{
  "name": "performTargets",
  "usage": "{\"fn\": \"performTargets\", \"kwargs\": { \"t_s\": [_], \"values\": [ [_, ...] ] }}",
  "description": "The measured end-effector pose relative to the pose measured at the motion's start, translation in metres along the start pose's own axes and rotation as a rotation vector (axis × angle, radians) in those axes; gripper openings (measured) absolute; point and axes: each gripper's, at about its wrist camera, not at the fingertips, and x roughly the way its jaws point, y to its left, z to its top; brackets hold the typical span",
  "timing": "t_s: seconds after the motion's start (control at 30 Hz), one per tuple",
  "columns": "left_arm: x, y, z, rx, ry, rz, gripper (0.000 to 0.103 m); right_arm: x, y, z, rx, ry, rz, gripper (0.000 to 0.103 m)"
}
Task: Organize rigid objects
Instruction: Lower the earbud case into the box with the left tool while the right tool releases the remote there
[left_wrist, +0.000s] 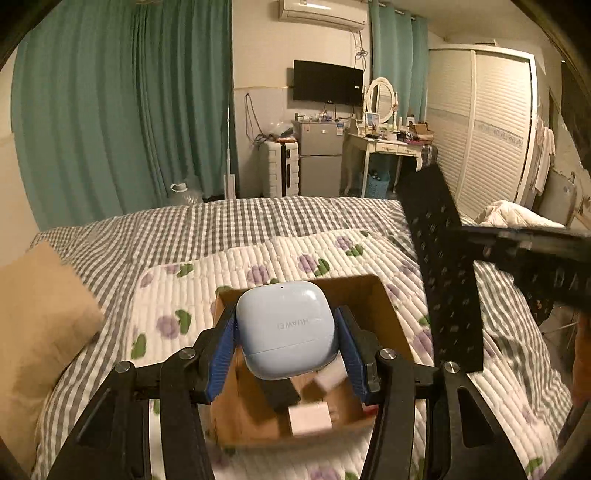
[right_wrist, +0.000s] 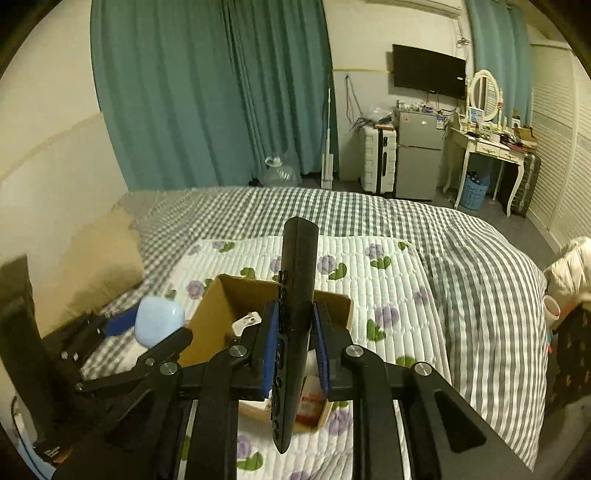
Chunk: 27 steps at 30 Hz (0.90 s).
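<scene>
My left gripper (left_wrist: 286, 332) is shut on a light blue Huawei earbud case (left_wrist: 286, 328) and holds it above an open cardboard box (left_wrist: 373, 295) on the bed. The box holds a pink-white block (left_wrist: 309, 419), a black item (left_wrist: 277, 393) and other small things. My right gripper (right_wrist: 295, 339) is shut on a black remote control (right_wrist: 297, 295), held on edge above the same box (right_wrist: 218, 306). The left gripper with the blue case (right_wrist: 159, 325) shows at the left of the right wrist view. The right gripper's black body (left_wrist: 450, 280) shows at the right of the left wrist view.
The box sits on a white quilt with purple flowers (right_wrist: 388, 288) over a grey checked bedspread (right_wrist: 480, 277). A tan pillow (left_wrist: 40, 332) lies at the left. Beyond the bed stand a suitcase (left_wrist: 279, 168), a small fridge (left_wrist: 319, 155), a dressing table (left_wrist: 388, 147) and a wardrobe (left_wrist: 484, 125).
</scene>
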Motion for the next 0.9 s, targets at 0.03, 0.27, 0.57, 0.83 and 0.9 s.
{"fn": "performTargets", "kwargs": {
  "t_s": [0.03, 0.27, 0.57, 0.83, 0.9],
  "values": [
    [0.009, 0.002, 0.003, -0.004, 0.007, 0.003, 0.053, 0.009, 0.001, 0.002, -0.003, 0.015, -0.005, 0.018],
    [0.069, 0.009, -0.003, 0.002, 0.080, 0.006, 0.053, 0.078, 0.003, -0.003, -0.006, 0.145, 0.011, 0.018],
    [0.118, 0.009, -0.031, -0.003, 0.181, -0.002, 0.053, 0.141, -0.009, -0.022, 0.034, 0.257, 0.024, 0.018],
    [0.134, 0.003, -0.040, 0.016, 0.208, -0.008, 0.056, 0.165, -0.016, -0.025, 0.089, 0.263, 0.060, 0.019],
    [0.133, 0.006, -0.040, -0.003, 0.215, -0.015, 0.070, 0.161, -0.018, -0.022, 0.090, 0.242, 0.037, 0.026]
  ]
}}
